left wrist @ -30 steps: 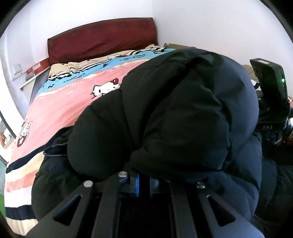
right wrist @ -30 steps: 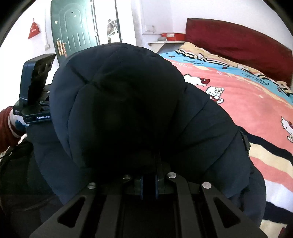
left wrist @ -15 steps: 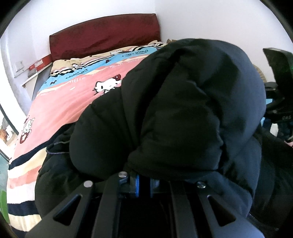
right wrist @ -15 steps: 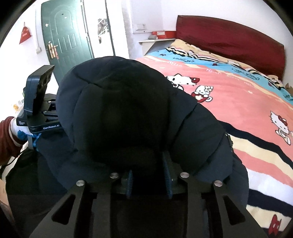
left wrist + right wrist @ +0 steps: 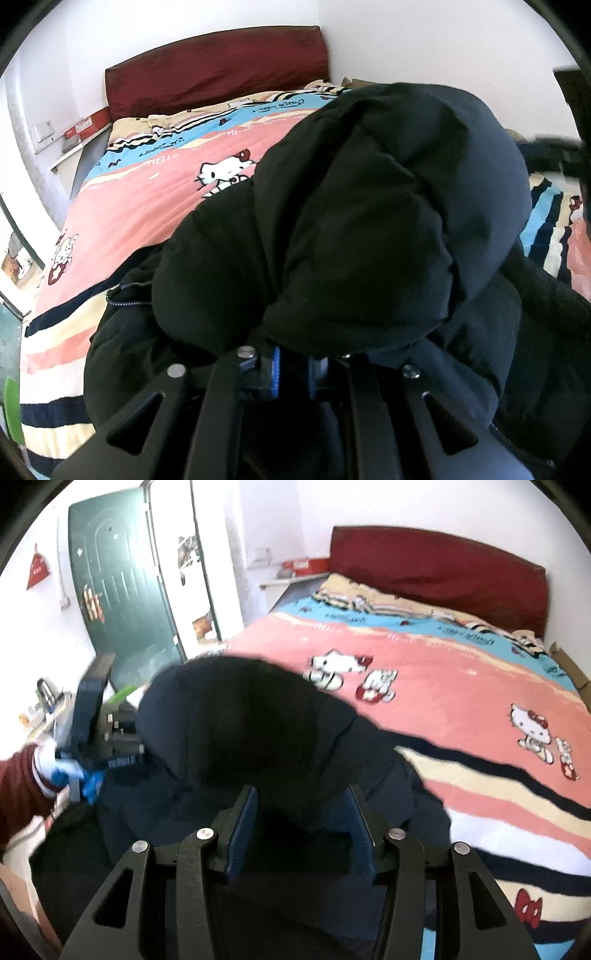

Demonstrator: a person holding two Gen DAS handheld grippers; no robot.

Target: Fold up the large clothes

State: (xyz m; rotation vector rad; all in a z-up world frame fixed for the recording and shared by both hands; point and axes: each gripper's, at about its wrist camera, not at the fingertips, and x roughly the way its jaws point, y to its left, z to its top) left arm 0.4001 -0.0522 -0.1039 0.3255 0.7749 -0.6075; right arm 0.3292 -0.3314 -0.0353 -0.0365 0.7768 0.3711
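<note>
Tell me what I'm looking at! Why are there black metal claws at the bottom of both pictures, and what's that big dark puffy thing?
Those claws are grabbers that a person holds, one in each hand. Each has a tiny camera looking along its two fingers, so each picture shows its own claw at the bottom.

The puffy thing is a dark winter jacket lying on a bed with a pink cartoon-cat blanket. The person is folding it.

In the left camera's picture, the left grabber has its fingers close together, pinching the jacket. In the right camera's picture, the right grabber has its blue fingers wide apart, with jacket between them but not squeezed.

The right picture also shows the other grabber from outside, in a blue-gloved hand.
</note>
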